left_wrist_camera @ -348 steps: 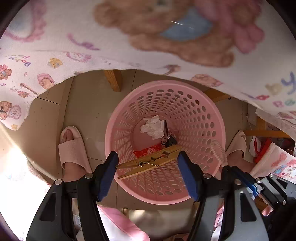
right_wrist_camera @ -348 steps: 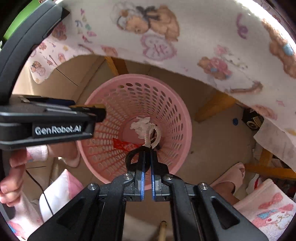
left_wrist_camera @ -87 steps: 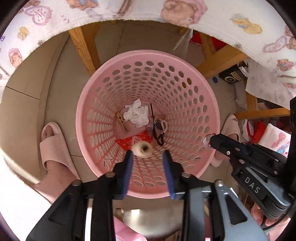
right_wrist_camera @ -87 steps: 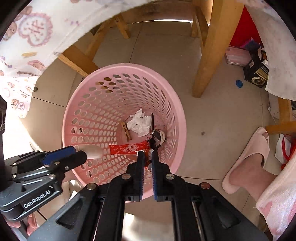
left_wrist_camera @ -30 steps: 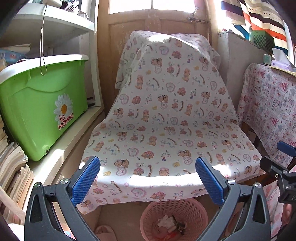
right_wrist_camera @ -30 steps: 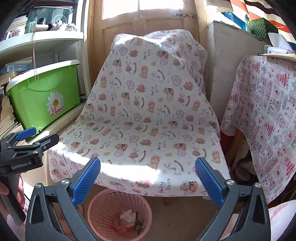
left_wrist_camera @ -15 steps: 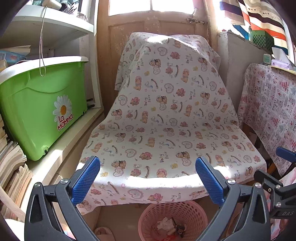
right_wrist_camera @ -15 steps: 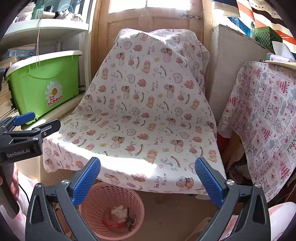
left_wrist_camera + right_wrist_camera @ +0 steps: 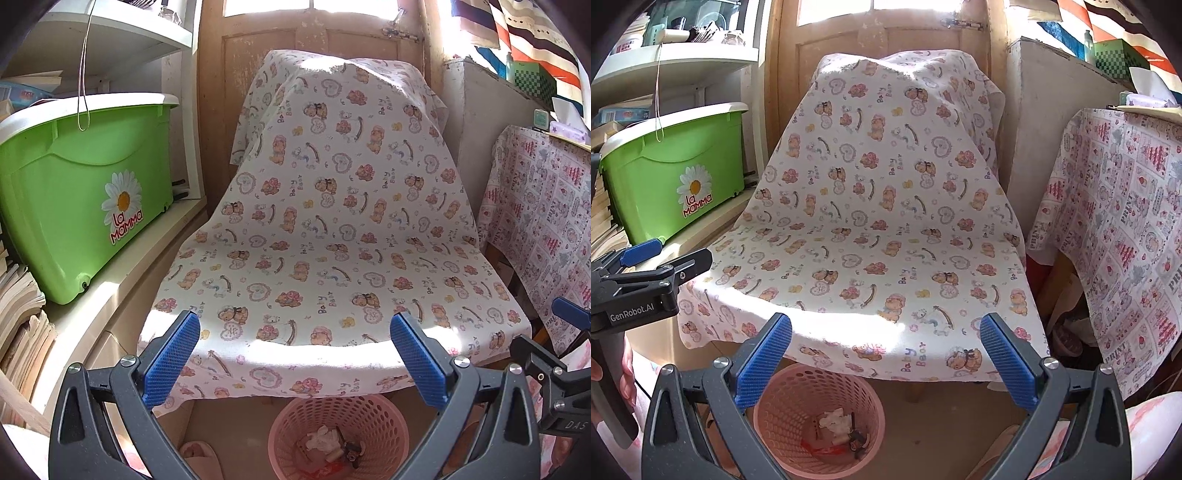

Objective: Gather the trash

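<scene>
You face a chair (image 9: 332, 221) draped in bear-print cloth; behind it a sunlit wooden door (image 9: 314, 40), left a green bin (image 9: 81, 184).

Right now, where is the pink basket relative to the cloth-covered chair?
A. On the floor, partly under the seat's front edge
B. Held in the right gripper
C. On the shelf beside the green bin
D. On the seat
A: the basket stands on the floor below the chair's draped front edge with trash inside, and both the left gripper and right gripper are open and empty.
</scene>
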`<control>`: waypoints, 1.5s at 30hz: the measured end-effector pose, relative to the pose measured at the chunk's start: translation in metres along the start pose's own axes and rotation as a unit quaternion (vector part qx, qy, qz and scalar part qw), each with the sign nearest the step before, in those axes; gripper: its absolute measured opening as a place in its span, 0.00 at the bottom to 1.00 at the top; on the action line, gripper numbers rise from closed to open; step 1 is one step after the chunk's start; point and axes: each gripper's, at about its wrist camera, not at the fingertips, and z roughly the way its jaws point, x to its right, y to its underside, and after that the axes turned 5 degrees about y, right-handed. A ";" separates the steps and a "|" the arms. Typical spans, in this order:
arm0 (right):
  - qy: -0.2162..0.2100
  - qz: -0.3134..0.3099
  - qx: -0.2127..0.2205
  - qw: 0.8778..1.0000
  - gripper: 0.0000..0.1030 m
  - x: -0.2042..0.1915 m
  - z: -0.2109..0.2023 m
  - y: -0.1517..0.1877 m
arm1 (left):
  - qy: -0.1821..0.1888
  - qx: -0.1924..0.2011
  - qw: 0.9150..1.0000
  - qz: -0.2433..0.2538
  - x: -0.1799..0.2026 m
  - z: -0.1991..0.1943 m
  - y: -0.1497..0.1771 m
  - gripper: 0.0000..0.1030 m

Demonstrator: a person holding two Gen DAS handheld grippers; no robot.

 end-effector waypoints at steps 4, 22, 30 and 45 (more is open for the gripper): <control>0.000 0.003 -0.002 1.000 1.00 0.000 0.000 0.001 | 0.004 -0.007 1.000 -0.005 -0.002 0.002 -0.001 0.99; -0.001 0.004 -0.003 1.000 1.00 -0.001 0.000 0.003 | 0.001 0.008 1.000 0.013 0.002 -0.003 -0.002 0.99; -0.002 0.004 -0.003 1.000 1.00 -0.001 0.000 0.003 | 0.000 0.006 1.000 0.012 0.002 -0.002 -0.002 0.99; -0.001 0.004 -0.004 1.000 1.00 -0.003 -0.001 0.004 | -0.001 0.002 1.000 0.015 -0.001 0.002 -0.001 0.99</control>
